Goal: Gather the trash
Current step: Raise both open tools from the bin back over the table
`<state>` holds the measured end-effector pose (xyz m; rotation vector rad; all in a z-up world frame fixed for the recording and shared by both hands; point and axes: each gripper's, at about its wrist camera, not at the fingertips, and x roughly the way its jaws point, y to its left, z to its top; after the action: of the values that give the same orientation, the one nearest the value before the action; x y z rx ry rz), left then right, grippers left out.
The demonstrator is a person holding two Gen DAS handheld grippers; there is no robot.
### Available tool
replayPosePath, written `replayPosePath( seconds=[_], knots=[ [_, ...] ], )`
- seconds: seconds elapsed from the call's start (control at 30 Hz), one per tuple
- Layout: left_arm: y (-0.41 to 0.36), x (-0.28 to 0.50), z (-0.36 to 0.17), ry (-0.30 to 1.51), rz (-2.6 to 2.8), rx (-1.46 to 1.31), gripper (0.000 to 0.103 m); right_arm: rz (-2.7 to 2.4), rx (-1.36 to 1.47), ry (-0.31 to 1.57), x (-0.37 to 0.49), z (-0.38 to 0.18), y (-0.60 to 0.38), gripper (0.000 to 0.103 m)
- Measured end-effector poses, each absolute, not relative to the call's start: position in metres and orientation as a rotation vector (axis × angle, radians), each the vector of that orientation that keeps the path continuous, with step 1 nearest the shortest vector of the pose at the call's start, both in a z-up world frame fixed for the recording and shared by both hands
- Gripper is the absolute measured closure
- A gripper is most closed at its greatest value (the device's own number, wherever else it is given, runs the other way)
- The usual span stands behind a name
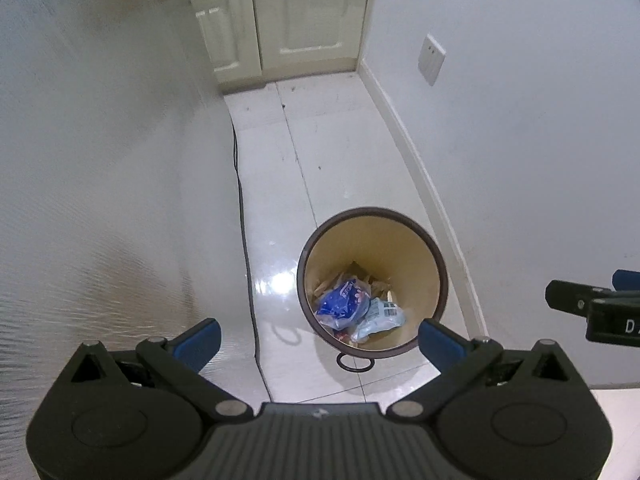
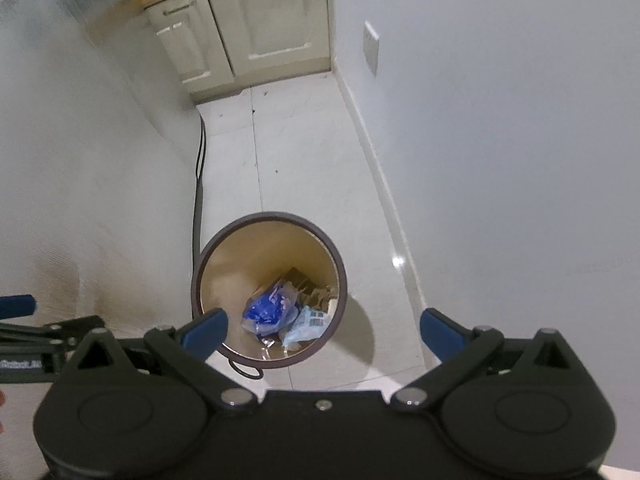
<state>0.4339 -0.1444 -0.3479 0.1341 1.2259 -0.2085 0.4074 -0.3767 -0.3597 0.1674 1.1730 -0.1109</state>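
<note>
A round trash bin (image 1: 416,236) with a dark brown rim and tan inside stands on the white tiled floor; it also shows in the right wrist view (image 2: 224,240). Inside lie a blue wrapper (image 1: 342,300), a pale blue packet with a barcode (image 1: 380,316) and brown paper scraps; the right wrist view shows the blue wrapper (image 2: 270,308) and the packet (image 2: 310,326) too. My left gripper (image 1: 320,338) is open and empty, high above the bin. My right gripper (image 2: 324,330) is open and empty, also above it.
A dark ring handle (image 1: 354,362) sticks out at the bin's near side. A frosted panel (image 1: 100,200) stands on the left, a white wall with a socket (image 1: 431,58) on the right. Cream cabinets (image 1: 280,20) close the far end. A dark cable (image 1: 244,220) runs along the floor.
</note>
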Motion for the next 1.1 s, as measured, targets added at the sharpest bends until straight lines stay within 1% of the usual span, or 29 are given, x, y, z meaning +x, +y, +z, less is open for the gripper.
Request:
replayPosePath(
  seconds=[0.2, 0.63, 0.9, 1.1],
  knots=[
    [-0.139, 0.425, -0.292, 1.203, -0.201, 0.078, 0.000, -0.110, 0.137, 1.153, 0.395, -0.300, -0.374, 0.000],
    [-0.128, 0.400, -0.187, 1.085, -0.250, 0.000, 0.000, -0.096, 0.121, 1.011, 0.371, -0.170, -0.365, 0.000],
    [-0.100, 0.386, -0.122, 0.969, -0.237, -0.047, 0.000, -0.066, 0.082, 0.906, 0.369, -0.103, -0.346, 0.000],
    [-0.067, 0.373, -0.084, 0.905, -0.207, -0.080, 0.000, -0.041, 0.052, 0.845, 0.366, -0.065, -0.322, 0.000]
  ],
)
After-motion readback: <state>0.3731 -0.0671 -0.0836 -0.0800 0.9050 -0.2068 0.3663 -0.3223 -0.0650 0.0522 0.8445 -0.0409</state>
